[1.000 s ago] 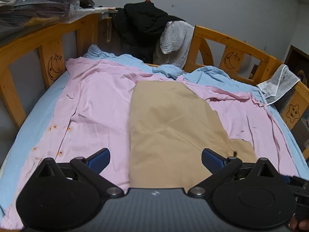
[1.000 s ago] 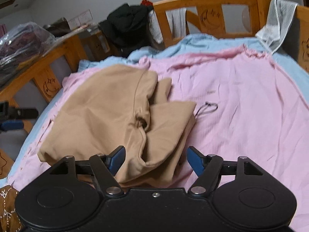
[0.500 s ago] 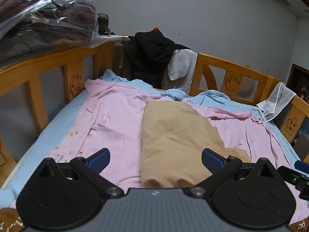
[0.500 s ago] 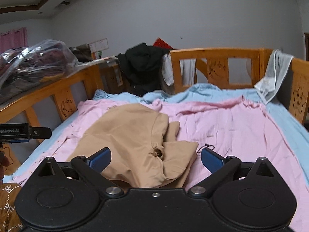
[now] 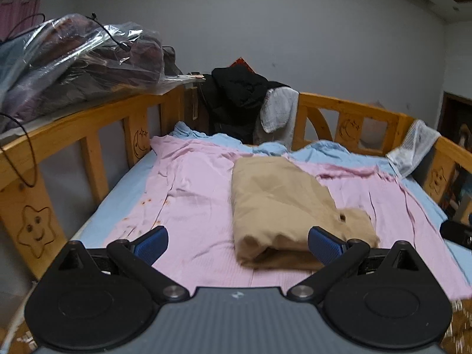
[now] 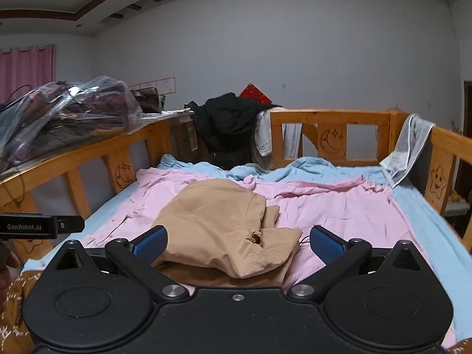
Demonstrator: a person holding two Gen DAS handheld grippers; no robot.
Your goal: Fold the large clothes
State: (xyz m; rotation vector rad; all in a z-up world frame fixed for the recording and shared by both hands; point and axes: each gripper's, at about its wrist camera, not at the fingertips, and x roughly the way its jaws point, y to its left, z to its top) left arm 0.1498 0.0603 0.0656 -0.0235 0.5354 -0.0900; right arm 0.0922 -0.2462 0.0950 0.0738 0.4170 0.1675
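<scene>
Two hand-held grippers hang above a wooden-railed bed [image 5: 97, 124], both with jaws spread wide and nothing between the blue pads. The left gripper [image 5: 237, 243] looks along the mattress from the near end; the right gripper [image 6: 239, 242] does the same from slightly further right, its jaws having just finished swinging apart, clear of the cloth.

The tan garment [image 5: 277, 203] lies folded into a thick bundle near the middle of the bed, its rolled near edge facing the cameras and a drawstring hole [image 6: 256, 238] showing on the upper layer. It rests on a pink sheet [image 5: 191, 194], which covers a pale blue sheet [image 6: 424, 206] that shows along both sides and bunches at the far end.

A black jacket [image 6: 227, 126] and a grey cloth [image 5: 278, 112] hang over the far corner of the rail, and a white towel [image 6: 410, 147] drapes the right-hand rail. A clear plastic bag of dark clothing [image 5: 73, 59] sits on the ledge beyond the left rail. In the right wrist view, the left gripper's black body, lettered "GenRobot.AI", juts in from the left edge.
</scene>
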